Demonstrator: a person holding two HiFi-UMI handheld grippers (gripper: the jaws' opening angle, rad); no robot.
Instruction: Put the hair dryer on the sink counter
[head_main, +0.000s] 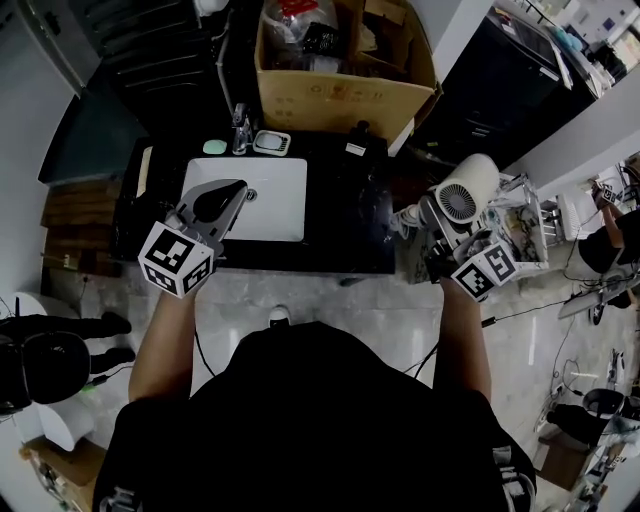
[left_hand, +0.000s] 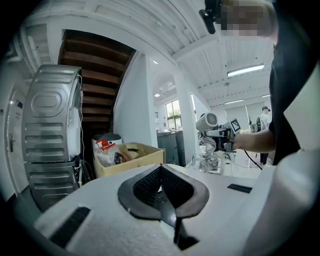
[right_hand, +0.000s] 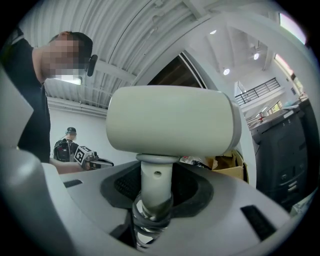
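A white hair dryer (head_main: 462, 190) is held off the right end of the black sink counter (head_main: 345, 215), its grille toward my head. My right gripper (head_main: 441, 232) is shut on the dryer's handle. In the right gripper view the dryer's barrel (right_hand: 170, 117) lies crosswise above the right gripper (right_hand: 154, 196), and the handle with its coiled cord stands between the jaws. My left gripper (head_main: 231, 192) hovers over the left part of the white basin (head_main: 272, 205), shut with nothing in it. In the left gripper view the left gripper (left_hand: 161, 171) has its pads meeting, and the hair dryer (left_hand: 206, 121) shows far right.
A faucet (head_main: 240, 125), a green soap (head_main: 214, 146) and a soap dish (head_main: 271, 142) stand behind the basin. A cardboard box (head_main: 340, 100) of clutter sits beyond the counter. A wire rack (head_main: 522, 215) stands at the right, a washing machine (left_hand: 52, 130) at the left.
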